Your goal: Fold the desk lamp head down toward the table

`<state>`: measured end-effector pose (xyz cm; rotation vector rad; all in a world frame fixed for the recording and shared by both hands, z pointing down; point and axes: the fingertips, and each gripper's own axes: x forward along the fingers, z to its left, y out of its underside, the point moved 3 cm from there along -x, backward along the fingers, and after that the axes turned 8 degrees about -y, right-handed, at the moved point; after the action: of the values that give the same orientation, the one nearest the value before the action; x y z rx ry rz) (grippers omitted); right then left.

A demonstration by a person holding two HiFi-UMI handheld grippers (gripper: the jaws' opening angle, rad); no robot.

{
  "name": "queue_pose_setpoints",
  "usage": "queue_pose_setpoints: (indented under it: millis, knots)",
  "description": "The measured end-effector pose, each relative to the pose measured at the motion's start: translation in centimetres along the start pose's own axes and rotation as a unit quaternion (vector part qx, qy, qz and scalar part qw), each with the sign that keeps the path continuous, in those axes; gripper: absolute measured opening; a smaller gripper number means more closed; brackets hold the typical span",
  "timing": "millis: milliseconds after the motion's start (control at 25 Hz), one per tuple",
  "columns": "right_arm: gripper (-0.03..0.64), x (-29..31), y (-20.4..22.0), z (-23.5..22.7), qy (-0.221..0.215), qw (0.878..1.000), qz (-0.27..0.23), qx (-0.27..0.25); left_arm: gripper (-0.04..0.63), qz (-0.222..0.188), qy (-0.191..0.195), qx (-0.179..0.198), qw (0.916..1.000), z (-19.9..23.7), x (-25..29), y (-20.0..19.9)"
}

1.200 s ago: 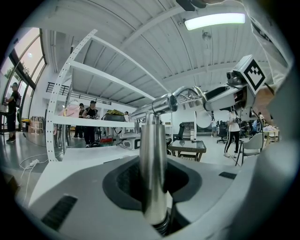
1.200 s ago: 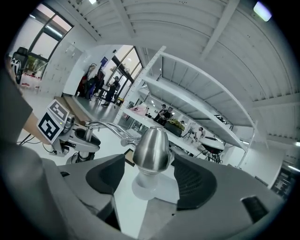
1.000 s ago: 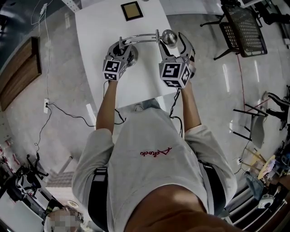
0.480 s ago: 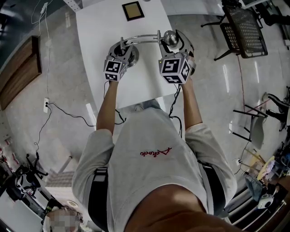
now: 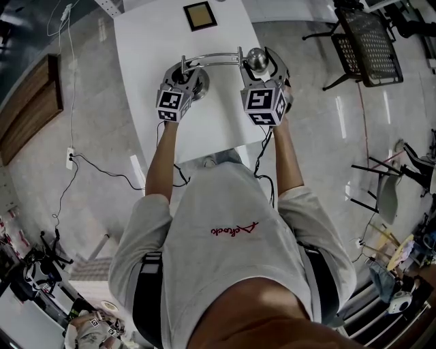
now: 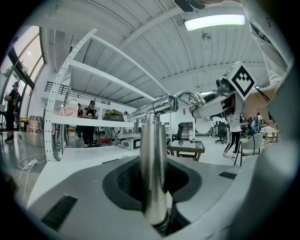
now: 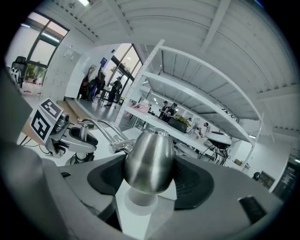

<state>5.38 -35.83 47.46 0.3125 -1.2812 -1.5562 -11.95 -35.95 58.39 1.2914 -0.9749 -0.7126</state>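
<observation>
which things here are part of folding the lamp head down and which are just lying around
In the job:
lamp head, gripped by the right gripper
lamp post, gripped by the left gripper
lamp arm
white table

Lying about:
brown square frame on the table
black chair
power strip on the floor
wooden board

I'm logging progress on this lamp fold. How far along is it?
Done: both grips look set. The left gripper is shut on the lamp's upright post, steadying it, and the right gripper is shut on the lamp head. In hand: the fold itself, which seems hardly begun, since the arm runs about level from the post's top. Left: bring the head down toward the white table.
</observation>
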Motion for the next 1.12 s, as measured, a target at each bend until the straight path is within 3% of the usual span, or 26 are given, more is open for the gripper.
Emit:
queue_pose_setpoints:
  millis: [240,600,1120]
  knots:
    - [0.327,0.5,0.8,0.2,-0.001,0.999,-0.021,0.029,0.130,-0.001,0.001,0.000,1.0000,0.2,0.1,0.1]
    - [0.328,1.6,4.3,1.6,-0.018,0.993,-0.036,0.115,0.130,-0.001,0.004,0.000,1.0000,0.2,-0.1,0.1]
    - [0.328,2.2,5.7,2.1,-0.023,0.987,-0.055,0.151,0.131,-0.003,0.005,-0.001,1.0000,0.2,0.0,0.0]
